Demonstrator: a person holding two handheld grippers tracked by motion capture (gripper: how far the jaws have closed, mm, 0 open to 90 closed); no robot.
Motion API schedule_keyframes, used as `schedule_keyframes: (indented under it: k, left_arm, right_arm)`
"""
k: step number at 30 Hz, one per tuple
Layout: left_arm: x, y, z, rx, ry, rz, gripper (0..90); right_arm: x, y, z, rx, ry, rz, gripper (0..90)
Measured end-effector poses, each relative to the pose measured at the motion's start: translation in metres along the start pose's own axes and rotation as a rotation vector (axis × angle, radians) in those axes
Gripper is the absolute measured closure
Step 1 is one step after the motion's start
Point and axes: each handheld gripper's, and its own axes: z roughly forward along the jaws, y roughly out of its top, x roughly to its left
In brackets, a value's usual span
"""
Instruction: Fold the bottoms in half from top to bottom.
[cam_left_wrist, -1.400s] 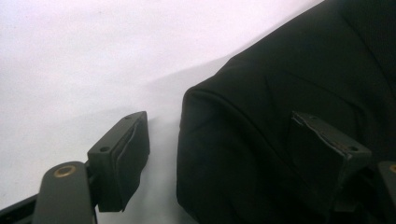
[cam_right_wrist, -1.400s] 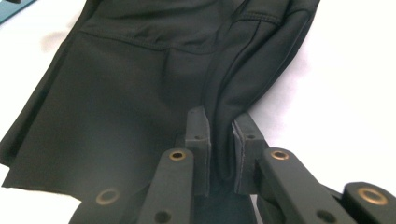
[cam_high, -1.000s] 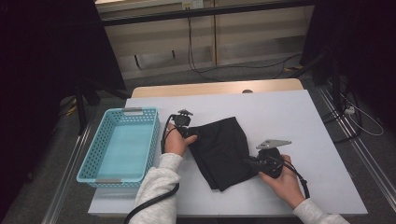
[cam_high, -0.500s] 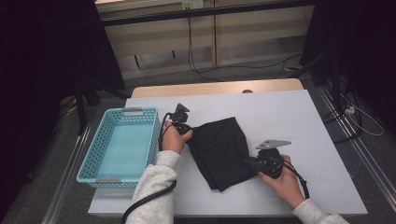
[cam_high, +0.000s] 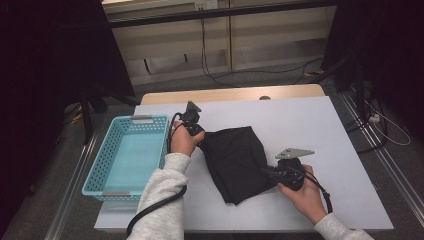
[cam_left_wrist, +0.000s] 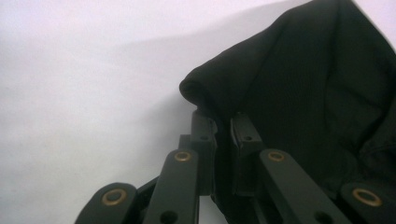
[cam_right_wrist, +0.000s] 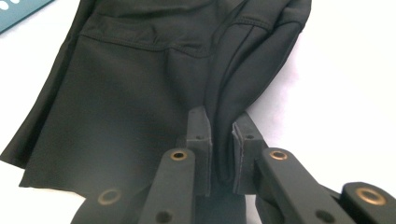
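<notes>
Black fabric garment (cam_high: 235, 162) pinched in both my grippers, jaws nearly closed on cloth.
Left gripper (cam_high: 196, 131), just clamped at ten o'clock, and right gripper (cam_high: 270, 174) at four should lift evenly, keeping it taut.

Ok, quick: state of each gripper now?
Left gripper: jaws have just closed, shut on the black fabric garment.
Right gripper: shut on the same garment's edge.

Garment (cam_high: 235, 162) lies on table (cam_high: 320, 130), near middle. Basket (cam_high: 131, 155) stands at table's left edge, just left of garment. Left gripper (cam_high: 200, 136) at garment's upper-left corner, between basket and garment. Right gripper (cam_high: 267, 173) at garment's right edge, nearer person. Wooden board (cam_high: 230, 94) behind table's far edge. Cables (cam_high: 280, 70) on floor beyond.
</notes>
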Motion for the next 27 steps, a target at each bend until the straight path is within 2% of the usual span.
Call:
schedule_keyframes:
  k: [5, 10, 13, 16, 19, 23, 27]
  left_arm:
    - [0.0, 0.001, -0.001, -0.004, 0.01, 0.007, 82.7]
    - [0.003, 0.0, 0.0, 0.015, 0.013, 0.008, 82.7]
    - [0.002, 0.002, -0.006, 0.02, 0.009, 0.01, 82.8]
    - [-0.001, 0.005, -0.01, 0.024, 0.022, 0.017, 82.8]
    - [-0.002, 0.009, -0.015, 0.059, 0.039, 0.023, 83.0]
    - [-0.004, 0.012, -0.021, 0.072, 0.062, 0.022, 83.1]
    - [-0.007, 0.017, -0.028, 0.111, 0.088, 0.027, 83.2]
  right_arm:
    - [0.003, 0.001, 0.002, -0.001, -0.005, -0.012, 80.4]
    - [0.002, 0.003, 0.001, -0.003, -0.002, -0.009, 80.4]
    - [0.003, 0.005, 0.0, -0.011, 0.009, -0.008, 80.5]
    - [0.004, 0.007, -0.001, -0.016, 0.011, -0.01, 80.6]
    - [0.008, 0.008, -0.001, -0.013, 0.013, -0.014, 80.6]
    - [0.013, 0.01, -0.003, -0.029, 0.018, -0.026, 80.7]
    - [0.017, 0.011, -0.004, -0.032, 0.016, -0.027, 80.8]
